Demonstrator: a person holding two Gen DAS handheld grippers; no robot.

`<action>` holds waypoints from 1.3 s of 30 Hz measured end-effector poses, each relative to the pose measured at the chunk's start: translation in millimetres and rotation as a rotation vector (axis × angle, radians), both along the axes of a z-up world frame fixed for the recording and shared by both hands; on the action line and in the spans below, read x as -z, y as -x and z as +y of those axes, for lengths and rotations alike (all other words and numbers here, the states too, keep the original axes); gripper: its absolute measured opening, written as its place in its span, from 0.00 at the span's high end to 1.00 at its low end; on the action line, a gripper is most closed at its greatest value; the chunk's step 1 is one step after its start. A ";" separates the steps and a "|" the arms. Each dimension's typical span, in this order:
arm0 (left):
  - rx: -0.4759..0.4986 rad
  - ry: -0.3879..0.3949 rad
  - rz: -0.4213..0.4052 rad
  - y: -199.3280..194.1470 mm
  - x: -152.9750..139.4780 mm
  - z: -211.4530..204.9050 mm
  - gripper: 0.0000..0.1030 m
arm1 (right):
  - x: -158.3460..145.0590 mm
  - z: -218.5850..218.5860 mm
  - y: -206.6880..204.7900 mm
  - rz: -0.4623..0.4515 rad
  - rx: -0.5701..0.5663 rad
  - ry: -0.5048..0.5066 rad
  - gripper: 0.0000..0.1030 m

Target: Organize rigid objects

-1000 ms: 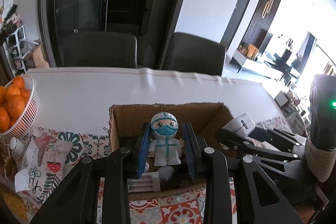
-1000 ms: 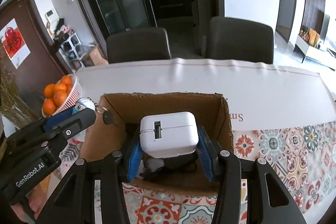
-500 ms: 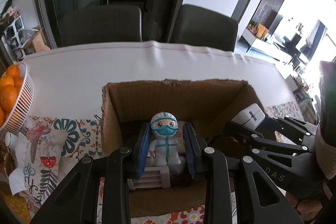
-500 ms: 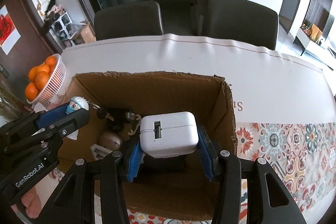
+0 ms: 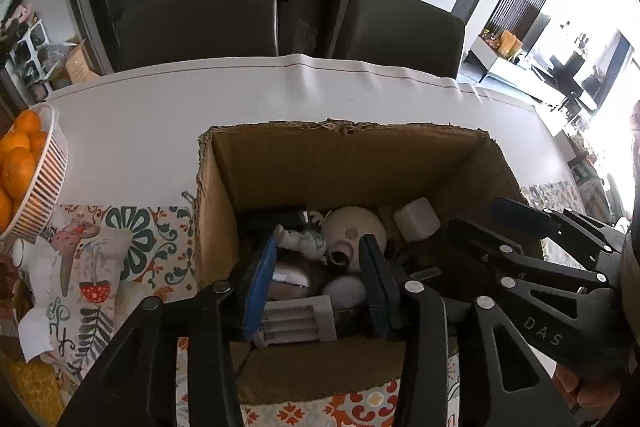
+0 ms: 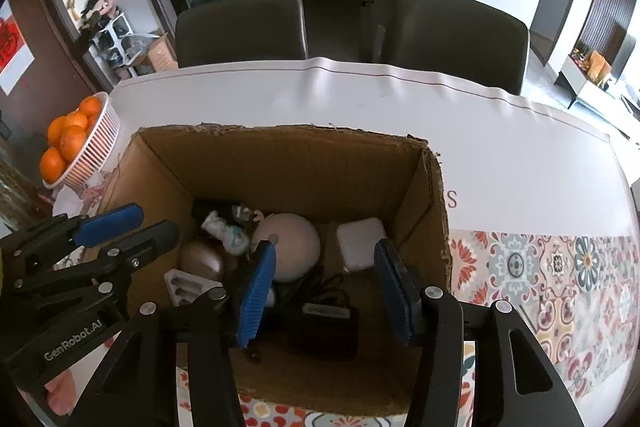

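An open cardboard box (image 5: pixel 320 163) stands on the table below both grippers. My left gripper (image 5: pixel 320 241) hangs over its left half. Its jaws are opening and its pads touch nothing. The white and teal figurine (image 5: pixel 304 241) lies loose on the box floor under it. My right gripper (image 6: pixel 324 245) is over the right half. Its jaws are opening too, with nothing between the pads. The white charger cube (image 6: pixel 360 243) rests on the box floor by the right wall. A beige round object (image 6: pixel 292 247), a grey battery case (image 5: pixel 296 319) and a black adapter (image 6: pixel 324 323) also lie inside.
A white basket of oranges (image 6: pixel 88 147) stands at the left on a patterned cloth (image 5: pixel 100 267). White tablecloth (image 6: pixel 360 99) runs behind the box, and a tiled-pattern mat (image 6: pixel 560 267) lies to its right. Two dark chairs (image 6: pixel 240 27) stand at the far edge.
Both grippers sank toward the box and opened. The figurine left the left jaws and the charger cube left the right jaws. Both now lie on the box floor.
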State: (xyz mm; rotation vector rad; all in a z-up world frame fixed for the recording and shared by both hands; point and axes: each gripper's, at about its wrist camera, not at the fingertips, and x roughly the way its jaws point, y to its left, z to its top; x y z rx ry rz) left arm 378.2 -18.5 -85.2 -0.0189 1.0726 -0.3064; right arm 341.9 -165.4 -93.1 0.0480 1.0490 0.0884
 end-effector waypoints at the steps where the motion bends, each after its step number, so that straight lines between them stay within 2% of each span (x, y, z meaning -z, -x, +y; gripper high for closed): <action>1: -0.003 -0.002 -0.005 3.0 -2.3 1.0 0.51 | -1.0 -0.7 2.1 -0.002 0.006 0.000 0.49; 6: -0.020 -0.012 -0.044 19.7 -16.6 6.2 0.39 | -9.9 -2.7 16.9 -0.027 0.031 -0.002 0.47; 12: -0.044 -0.019 -0.109 48.4 -42.9 14.3 0.25 | -35.7 -3.0 46.8 -0.104 0.083 0.002 0.33; 16: -0.070 -0.050 -0.172 73.6 -64.1 19.9 0.17 | -56.3 -2.6 70.1 -0.161 0.119 0.012 0.24; 20: -0.095 -0.062 -0.255 99.1 -85.3 26.5 0.11 | -75.3 -1.8 93.2 -0.208 0.138 0.017 0.20; 22: -0.106 -0.060 -0.292 111.3 -95.0 29.0 0.04 | -83.3 -0.5 104.9 -0.225 0.142 0.014 0.19; 25: -0.120 -0.061 -0.363 133.8 -111.0 31.2 0.00 | -96.6 0.2 127.2 -0.267 0.149 0.011 0.18; 31: -0.162 -0.083 -0.457 173.8 -130.2 33.0 0.00 | -116.7 -0.5 165.6 -0.367 0.181 0.036 0.14; 39: -0.208 -0.118 -0.567 218.4 -140.9 31.6 0.00 | -135.3 -2.4 213.1 -0.480 0.198 0.053 0.11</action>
